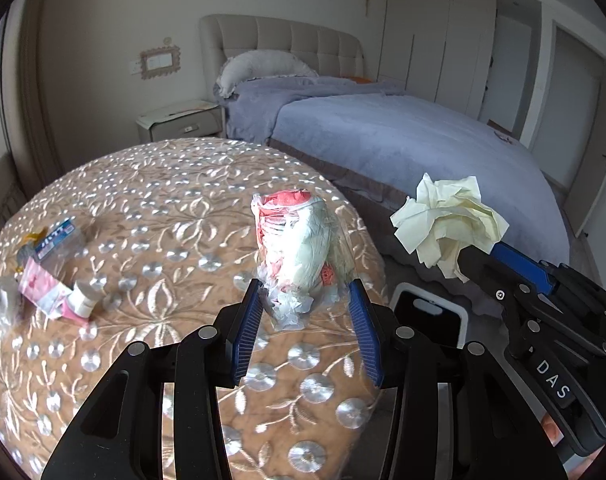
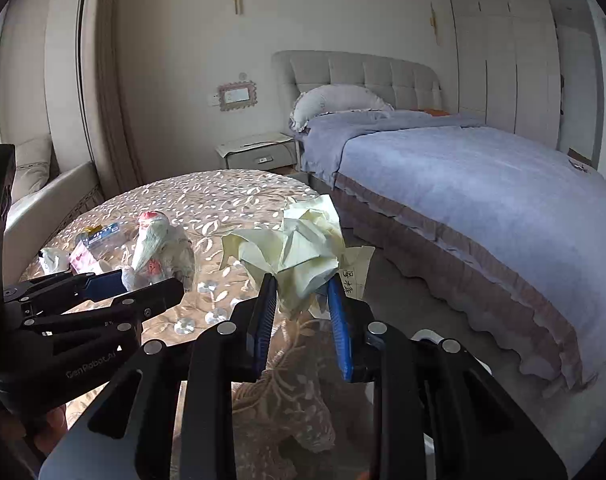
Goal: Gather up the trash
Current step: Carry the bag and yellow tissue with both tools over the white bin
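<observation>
Scraps of pink and blue wrapper litter (image 1: 51,276) lie at nine o'clock on the round floral tabletop (image 1: 175,208); the left gripper (image 1: 309,296) clamps a crinkled clear plastic bag of waste (image 1: 299,248), the right gripper (image 2: 303,292) pale yellow crumpled paper (image 2: 299,248). Both loads need firm, steady carrying to the white-rimmed bin (image 1: 431,320) at four o'clock.

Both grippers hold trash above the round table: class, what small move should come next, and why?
Probably carry both loads toward the white-rimmed bin beside the table. The left gripper is shut on a clear bag of scraps, the right gripper on crumpled yellow paper, and the bin's dark opening lies just below them. More wrappers wait on the table.
</observation>
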Tool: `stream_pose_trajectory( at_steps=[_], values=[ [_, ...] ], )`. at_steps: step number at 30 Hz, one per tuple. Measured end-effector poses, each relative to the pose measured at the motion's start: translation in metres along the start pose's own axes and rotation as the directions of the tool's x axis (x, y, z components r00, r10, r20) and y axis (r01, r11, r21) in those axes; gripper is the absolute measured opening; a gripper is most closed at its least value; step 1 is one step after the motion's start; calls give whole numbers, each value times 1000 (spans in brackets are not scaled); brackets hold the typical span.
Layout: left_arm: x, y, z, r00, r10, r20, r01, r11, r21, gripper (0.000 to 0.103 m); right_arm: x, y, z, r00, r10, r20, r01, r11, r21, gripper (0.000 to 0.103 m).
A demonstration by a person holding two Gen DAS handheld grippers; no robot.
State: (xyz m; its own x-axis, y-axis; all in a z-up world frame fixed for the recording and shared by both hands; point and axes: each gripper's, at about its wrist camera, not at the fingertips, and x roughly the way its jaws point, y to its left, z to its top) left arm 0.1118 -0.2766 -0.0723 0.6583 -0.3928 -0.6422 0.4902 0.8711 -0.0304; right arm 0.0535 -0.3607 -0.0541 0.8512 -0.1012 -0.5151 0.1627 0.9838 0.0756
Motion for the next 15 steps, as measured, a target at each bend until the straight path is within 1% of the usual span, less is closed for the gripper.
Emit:
stream_pose_trajectory(
  at_steps=[3, 4, 8, 12, 15],
  values=[
    [9, -17, 3, 1000, -5, -7, 5, 999, 36, 44, 1, -13, -4, 1000, -18, -5, 18, 1000, 24, 28],
    [11, -22, 3, 1000, -19, -5, 20, 999, 40, 44, 1, -17, -5, 1000, -25, -7, 25, 999, 30, 28],
    [22, -39, 4, 999, -39, -19, 40, 997, 66, 44, 2, -32, -8, 999, -52, -14, 53, 997, 60, 28],
    [36, -55, 5, 998, -44, -39, 48, 994, 99, 44, 4, -48, -14, 997, -76, -23, 78, 993, 89, 28],
    [47, -67, 5, 996, -61, -58, 67, 991, 119, 44, 5, -61, -18, 995, -96, -34, 99, 990, 105, 28]
  ],
)
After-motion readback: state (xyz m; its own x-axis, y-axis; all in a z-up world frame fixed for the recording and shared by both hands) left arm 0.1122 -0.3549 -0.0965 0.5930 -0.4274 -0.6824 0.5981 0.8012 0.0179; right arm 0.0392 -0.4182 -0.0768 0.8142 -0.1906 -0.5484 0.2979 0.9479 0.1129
